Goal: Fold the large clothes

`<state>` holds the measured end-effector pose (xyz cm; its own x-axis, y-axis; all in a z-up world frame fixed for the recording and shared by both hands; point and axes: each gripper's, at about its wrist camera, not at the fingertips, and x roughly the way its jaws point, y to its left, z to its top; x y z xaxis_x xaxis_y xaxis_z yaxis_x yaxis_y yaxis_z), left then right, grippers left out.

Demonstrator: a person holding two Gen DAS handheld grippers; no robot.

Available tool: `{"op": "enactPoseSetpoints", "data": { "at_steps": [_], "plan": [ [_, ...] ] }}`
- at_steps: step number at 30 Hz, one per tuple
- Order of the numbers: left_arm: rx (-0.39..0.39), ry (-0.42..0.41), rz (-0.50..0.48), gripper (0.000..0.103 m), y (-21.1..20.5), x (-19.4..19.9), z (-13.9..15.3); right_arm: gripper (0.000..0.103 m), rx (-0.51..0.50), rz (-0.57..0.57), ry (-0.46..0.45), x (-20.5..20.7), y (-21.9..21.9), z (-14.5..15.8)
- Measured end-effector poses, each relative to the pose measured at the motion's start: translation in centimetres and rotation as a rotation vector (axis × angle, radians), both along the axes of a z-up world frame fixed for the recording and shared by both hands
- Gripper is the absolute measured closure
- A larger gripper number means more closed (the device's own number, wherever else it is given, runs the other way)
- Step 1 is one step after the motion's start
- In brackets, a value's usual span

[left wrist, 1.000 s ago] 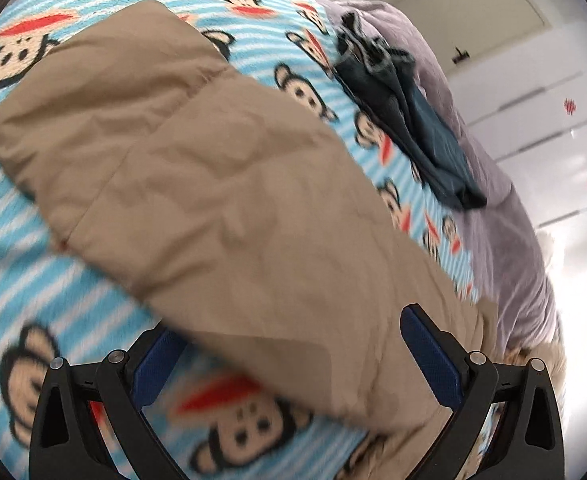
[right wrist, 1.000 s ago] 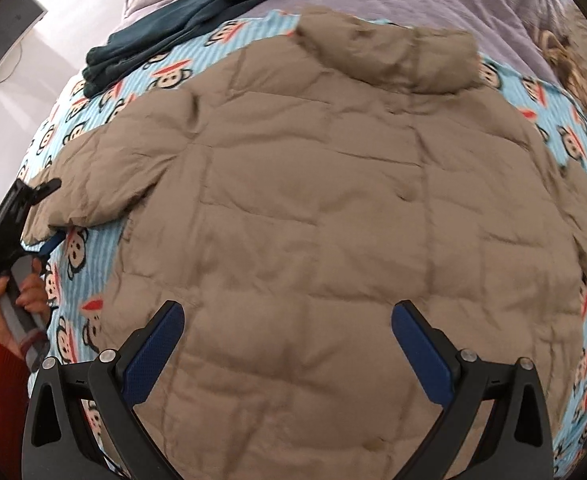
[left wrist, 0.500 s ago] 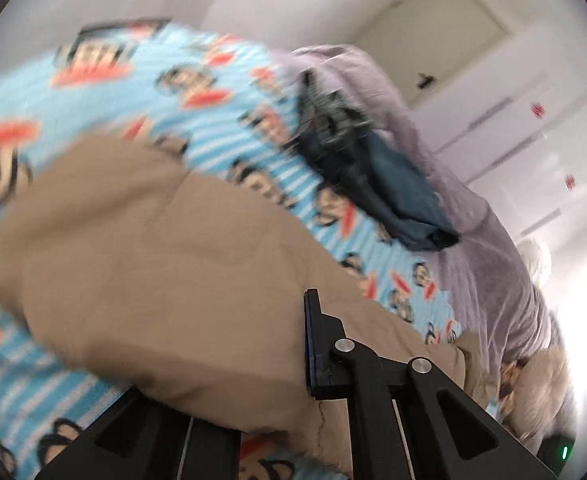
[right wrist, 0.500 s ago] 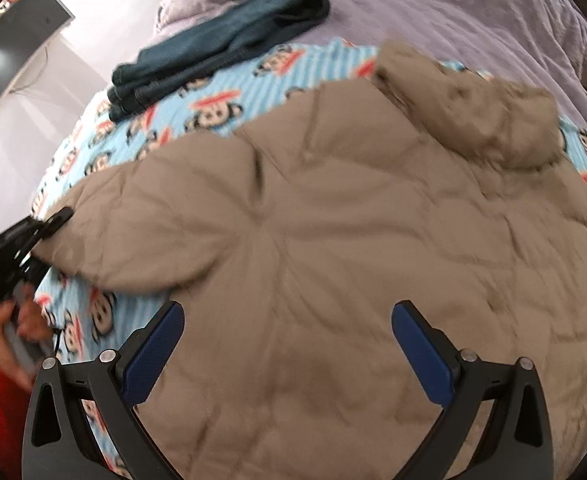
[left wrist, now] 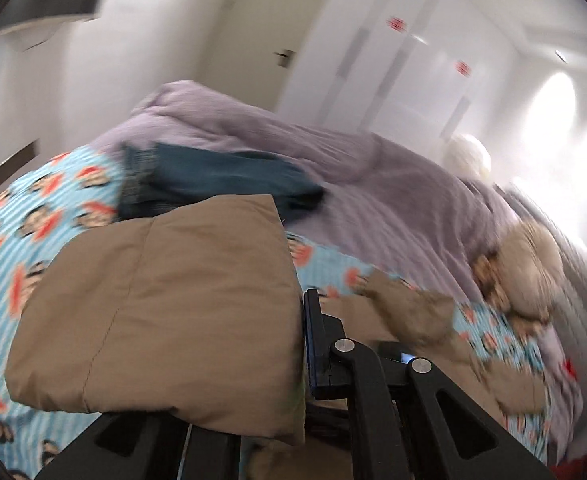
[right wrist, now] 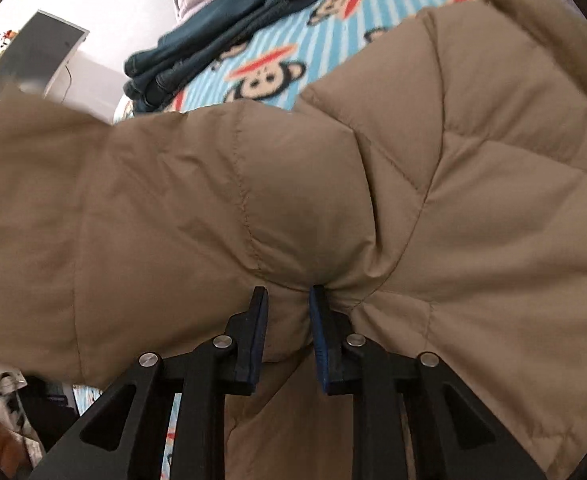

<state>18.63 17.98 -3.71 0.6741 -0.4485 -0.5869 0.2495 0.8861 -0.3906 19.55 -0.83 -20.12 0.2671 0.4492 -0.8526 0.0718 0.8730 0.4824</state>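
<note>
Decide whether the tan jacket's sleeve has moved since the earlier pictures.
Yes. The sleeve, clamped in the left gripper, has lifted toward the folded dark blue clothes.

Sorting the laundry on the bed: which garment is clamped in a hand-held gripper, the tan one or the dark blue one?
The tan puffer jacket. Both hand-held grippers pinch its quilted fabric, while the dark blue clothes lie folded and untouched farther back on the monkey-print blanket.

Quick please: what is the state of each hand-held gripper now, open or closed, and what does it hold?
Left hand-held gripper: shut on the tan jacket's sleeve.
Right hand-held gripper: jaws closing, pinching a fold of the tan jacket.
</note>
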Motion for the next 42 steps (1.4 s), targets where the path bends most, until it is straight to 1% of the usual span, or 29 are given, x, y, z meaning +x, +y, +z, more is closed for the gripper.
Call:
{"op": "enactPoseSetpoints", "data": {
  "at_steps": [3, 5, 7, 9, 10, 12, 13, 17, 19, 20, 21, 22, 23, 24, 25, 26, 28, 30, 31, 32, 33, 34, 36, 37, 38, 39, 40, 41, 42],
  "plan": [
    [0.043, -0.023, -0.091, 0.092, -4.7, -0.2, 0.8, 0.079, 0.082, -0.010, 0.032, 0.2, -1.3, 0.2],
    [0.080, -0.018, -0.163, 0.092, -8.5, -0.3, 0.8, 0.079, 0.105, -0.043, 0.031, -0.7, -3.6, 1.3],
    [0.104, -0.005, -0.226, 0.092, -11.9, -0.3, 0.4, 0.079, 0.092, -0.094, 0.012, -2.4, -6.7, 2.5],
    [0.159, 0.012, -0.282, 0.092, -15.6, -0.6, -0.8, 0.079, 0.030, -0.161, -0.006, -4.4, -10.6, 3.7],
    [0.200, 0.018, -0.307, 0.092, -17.6, -0.7, -1.7, 0.079, 0.014, -0.185, -0.008, -5.1, -11.9, 3.9],
    [0.297, 0.024, -0.357, 0.092, -21.1, -1.3, -3.9, 0.079, -0.032, -0.274, 0.002, -7.5, -16.4, 4.3],
    [0.374, 0.033, -0.386, 0.092, -23.4, -1.9, -5.5, 0.079, -0.051, -0.306, 0.007, -8.5, -18.0, 4.4],
    [0.589, 0.063, -0.459, 0.092, -28.2, -3.9, -10.4, 0.079, -0.120, -0.437, 0.029, -12.4, -24.5, 4.6],
    [0.632, 0.085, -0.470, 0.092, -28.9, -4.6, -11.9, 0.079, -0.128, -0.469, 0.038, -13.4, -26.0, 4.3],
    [0.638, 0.094, -0.470, 0.084, -29.0, -4.7, -12.2, 0.079, -0.127, -0.477, 0.040, -13.7, -26.4, 4.1],
    [0.624, 0.110, -0.478, 0.053, -28.8, -5.0, -12.2, 0.079, -0.122, -0.484, 0.042, -13.9, -26.8, 4.1],
    [0.604, 0.114, -0.478, 0.033, -28.8, -5.1, -12.1, 0.079, -0.119, -0.488, 0.042, -14.0, -27.0, 4.1],
    [0.591, 0.096, -0.467, 0.012, -28.5, -5.5, -11.7, 0.079, -0.119, -0.488, 0.040, -14.4, -27.2, 4.0],
    [0.577, 0.056, -0.464, 0.011, -28.2, -6.1, -10.8, 0.079, -0.121, -0.485, 0.039, -14.5, -27.0, 4.2],
    [0.578, 0.043, -0.474, 0.011, -28.0, -6.4, -10.3, 0.078, -0.125, -0.479, 0.038, -14.3, -26.9, 4.2],
    [0.582, 0.028, -0.484, 0.011, -27.7, -6.8, -9.6, 0.076, -0.128, -0.474, 0.036, -14.8, -27.5, 3.9],
    [0.565, -0.007, -0.459, 0.011, -26.7, -7.3, -8.3, 0.067, -0.147, -0.453, 0.035, -14.1, -27.2, 4.2],
    [0.529, -0.024, -0.373, 0.011, -24.1, -7.1, -6.5, 0.046, -0.178, -0.424, 0.024, -13.7, -26.5, 5.0],
    [0.521, -0.021, -0.335, 0.011, -23.1, -6.6, -6.1, 0.040, -0.192, -0.410, 0.011, -14.5, -26.7, 5.3],
    [0.508, -0.012, -0.257, 0.011, -21.0, -6.2, -5.6, 0.031, -0.206, -0.393, -0.008, -15.3, -26.5, 6.0],
    [0.491, 0.004, -0.179, 0.011, -18.7, -5.7, -5.3, 0.024, -0.233, -0.359, -0.049, -14.8, -25.5, 7.1],
    [0.482, 0.019, -0.136, 0.011, -17.4, -5.5, -5.3, 0.023, -0.247, -0.341, -0.070, -14.5, -24.9, 7.7],
    [0.472, 0.074, -0.015, 0.011, -13.6, -4.9, -5.7, 0.022, -0.309, -0.258, -0.158, -13.5, -22.4, 9.9],
    [0.464, 0.129, 0.042, 0.011, -11.4, -4.3, -6.5, 0.022, -0.326, -0.231, -0.181, -13.0, -21.6, 10.4],
    [0.452, 0.177, 0.072, 0.011, -10.0, -3.9, -7.4, 0.022, -0.364, -0.167, -0.230, -12.2, -19.6, 11.4],
    [0.435, 0.220, 0.090, 0.011, -9.0, -3.6, -8.3, 0.021, -0.384, -0.126, -0.256, -12.1, -18.4, 12.0],
    [0.416, 0.271, 0.112, 0.011, -7.9, -3.3, -9.6, 0.020, -0.417, -0.056, -0.291, -11.4, -16.3, 12.4],
    [0.415, 0.296, 0.123, 0.011, -7.4, -3.3, -10.4, 0.013, -0.436, -0.017, -0.307, -11.1, -15.1, 12.5],
    [0.420, 0.315, 0.128, 0.011, -7.1, -3.5, -11.3, 0.012, -0.477, 0.054, -0.334, -10.5, -13.0, 12.6]
  ]
}}
